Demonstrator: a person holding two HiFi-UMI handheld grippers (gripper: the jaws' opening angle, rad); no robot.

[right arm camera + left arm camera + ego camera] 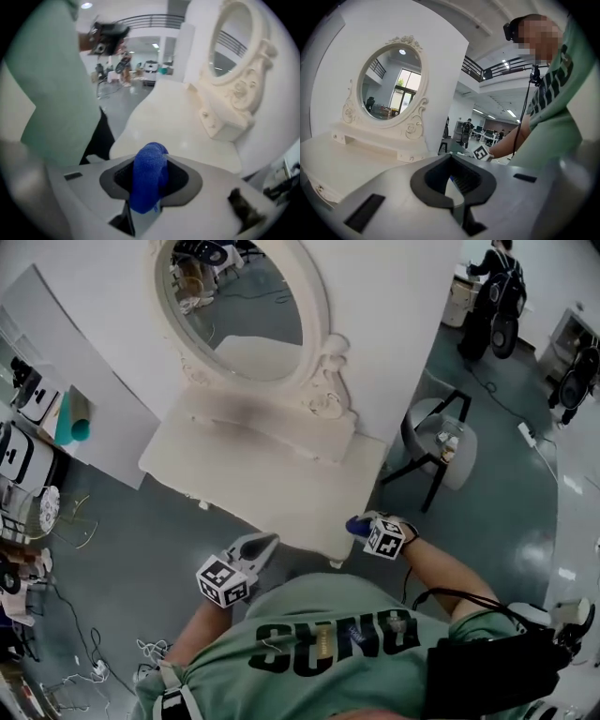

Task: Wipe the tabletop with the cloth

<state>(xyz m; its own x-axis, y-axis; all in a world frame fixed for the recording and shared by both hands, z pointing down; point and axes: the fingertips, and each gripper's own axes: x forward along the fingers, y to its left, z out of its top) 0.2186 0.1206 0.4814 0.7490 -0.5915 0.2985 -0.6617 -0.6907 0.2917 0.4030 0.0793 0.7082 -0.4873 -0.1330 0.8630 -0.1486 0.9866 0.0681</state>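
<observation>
A white dressing table with an oval mirror stands in front of me; its top is bare. My right gripper hovers at the table's near right corner, shut on a folded blue cloth that bulges out between its jaws. The tabletop stretches ahead of it in the right gripper view. My left gripper hangs just off the table's near edge, left of the right one. Its jaws meet with nothing between them. The tabletop lies to its left.
A round stool with black legs stands to the right of the table. Cables trail over the floor at the lower left, near a cluttered shelf. A person stands far off at the upper right.
</observation>
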